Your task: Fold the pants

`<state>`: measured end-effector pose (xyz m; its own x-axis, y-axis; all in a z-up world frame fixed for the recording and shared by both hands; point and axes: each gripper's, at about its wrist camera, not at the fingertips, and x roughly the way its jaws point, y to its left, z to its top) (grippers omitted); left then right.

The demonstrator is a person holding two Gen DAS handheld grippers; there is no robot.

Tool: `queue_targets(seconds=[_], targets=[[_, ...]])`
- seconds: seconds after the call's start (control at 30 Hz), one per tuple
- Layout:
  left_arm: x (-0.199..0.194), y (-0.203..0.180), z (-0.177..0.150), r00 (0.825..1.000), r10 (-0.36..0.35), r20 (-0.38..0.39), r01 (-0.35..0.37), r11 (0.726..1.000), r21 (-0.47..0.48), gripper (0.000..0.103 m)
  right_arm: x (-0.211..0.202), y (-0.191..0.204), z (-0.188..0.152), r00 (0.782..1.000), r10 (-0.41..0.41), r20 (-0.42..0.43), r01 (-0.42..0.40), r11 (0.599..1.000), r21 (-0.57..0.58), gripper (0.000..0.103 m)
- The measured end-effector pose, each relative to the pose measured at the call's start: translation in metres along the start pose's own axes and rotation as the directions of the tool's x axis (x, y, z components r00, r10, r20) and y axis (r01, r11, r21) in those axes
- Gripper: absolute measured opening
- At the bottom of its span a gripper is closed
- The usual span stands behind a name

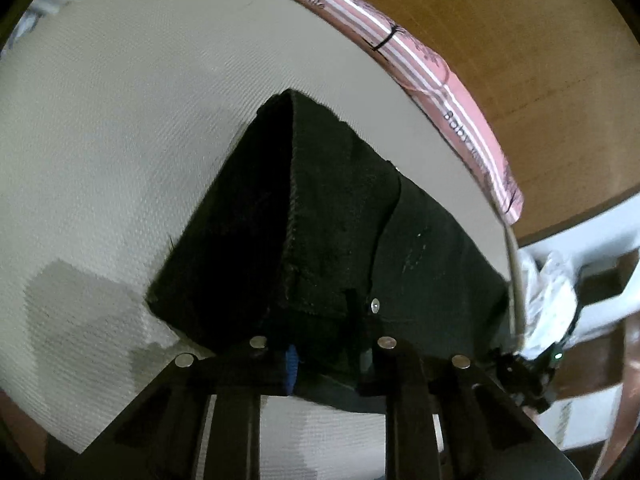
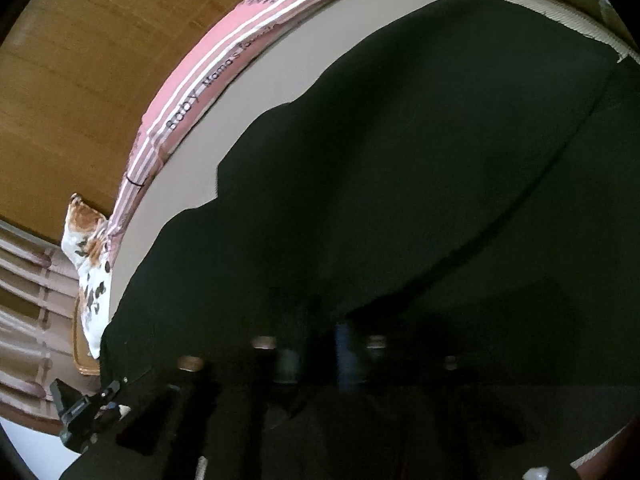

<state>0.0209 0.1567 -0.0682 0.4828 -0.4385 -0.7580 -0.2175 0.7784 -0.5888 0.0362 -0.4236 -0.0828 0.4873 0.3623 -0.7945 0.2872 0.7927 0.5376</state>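
Black pants (image 1: pixel 328 240) lie on a cream textured bed surface (image 1: pixel 120 140), with a seam running toward me and a metal rivet near the waist. My left gripper (image 1: pixel 322 350) is shut on the near edge of the pants and holds it slightly lifted. In the right wrist view the pants (image 2: pixel 400 180) fill most of the frame and drape over my right gripper (image 2: pixel 320 350). Its fingers are dark and blurred, and its jaws look closed on the pants' fabric.
A pink striped sheet edge (image 1: pixel 440 76) runs along the bed's far side, with a brown wooden wall (image 1: pixel 520 20) beyond. A floral pillow (image 2: pixel 90 264) lies at the left. White crumpled cloth (image 1: pixel 548 300) sits by a white rail at the right.
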Motion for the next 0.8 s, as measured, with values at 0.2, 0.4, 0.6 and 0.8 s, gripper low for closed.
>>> queue_targets(seconds=[0.2, 0.4, 0.6, 0.8], targets=[[-0.016, -0.013, 0.018, 1.0, 0.018, -0.008, -0.017, 0.993, 0.113, 0.018, -0.029, 0.022, -0.01, 0.995, -0.089, 0.044, 0.092, 0.991, -0.092, 0.005], [-0.015, -0.019, 0.025, 0.994, 0.107, -0.028, -0.096, 0.96, 0.264, 0.018, -0.058, 0.04, -0.041, 0.991, -0.133, 0.033, 0.136, 0.979, -0.151, 0.005], [0.008, -0.021, 0.005, 0.967, 0.256, 0.018, -0.244, 0.893, 0.377, 0.018, -0.027, 0.015, -0.066, 0.987, -0.149, -0.059, 0.144, 0.987, -0.075, 0.004], [0.01, -0.022, -0.004, 0.951, 0.302, 0.066, -0.302, 0.865, 0.4, 0.023, -0.032, 0.022, -0.063, 0.982, -0.174, -0.08, 0.163, 0.978, -0.127, 0.021]])
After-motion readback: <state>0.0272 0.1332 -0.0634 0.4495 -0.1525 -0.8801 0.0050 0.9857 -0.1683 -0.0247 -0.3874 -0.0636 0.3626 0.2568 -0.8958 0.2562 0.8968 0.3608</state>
